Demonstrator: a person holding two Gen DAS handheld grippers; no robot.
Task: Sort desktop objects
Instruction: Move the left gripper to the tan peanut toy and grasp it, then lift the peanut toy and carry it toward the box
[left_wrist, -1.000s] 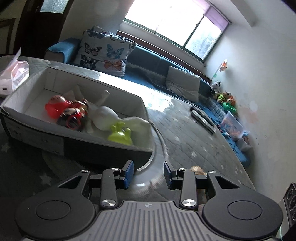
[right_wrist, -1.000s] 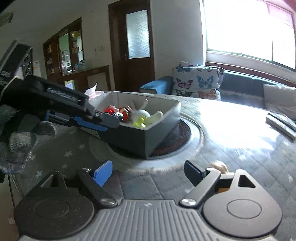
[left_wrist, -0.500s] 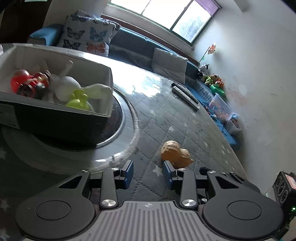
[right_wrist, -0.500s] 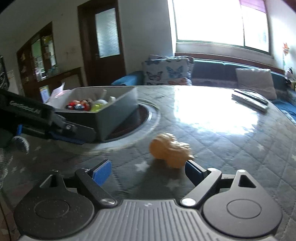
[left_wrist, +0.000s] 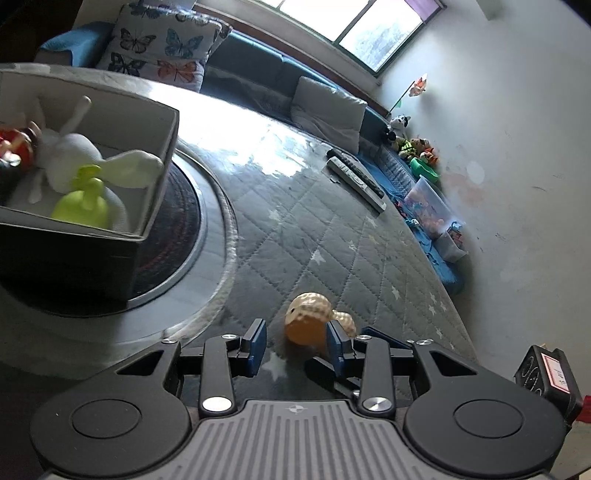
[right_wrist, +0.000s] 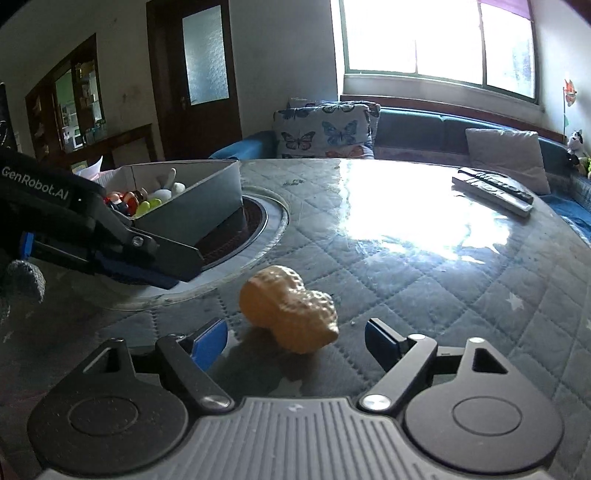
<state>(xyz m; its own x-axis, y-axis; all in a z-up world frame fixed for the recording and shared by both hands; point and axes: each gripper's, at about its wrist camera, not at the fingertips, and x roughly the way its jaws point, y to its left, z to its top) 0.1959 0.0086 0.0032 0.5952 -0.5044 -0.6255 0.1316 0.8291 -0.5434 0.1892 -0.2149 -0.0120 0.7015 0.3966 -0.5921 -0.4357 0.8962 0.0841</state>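
The tabletop (right_wrist: 424, 258) is round, with a grey quilted cover with little stars, and it shines under the bright window (right_wrist: 436, 37). A blue sofa (left_wrist: 258, 70) with a butterfly pillow (right_wrist: 325, 129) runs behind it. A grey box (right_wrist: 207, 199) of toys sits on a round ring in the middle. Two remotes (right_wrist: 495, 192) lie near the far right edge.

The peanut toy (right_wrist: 291, 310) lies near the front edge. A second ago only a bit of it showed; now it sits big and close, and the box has slid off to the left.

The right tool (right_wrist: 295, 341) is closing, with the peanut toy between its pads but not pinched. The left tool (left_wrist: 295, 343) is released, right by the toy. The cover between the toy and the remotes lies bare.
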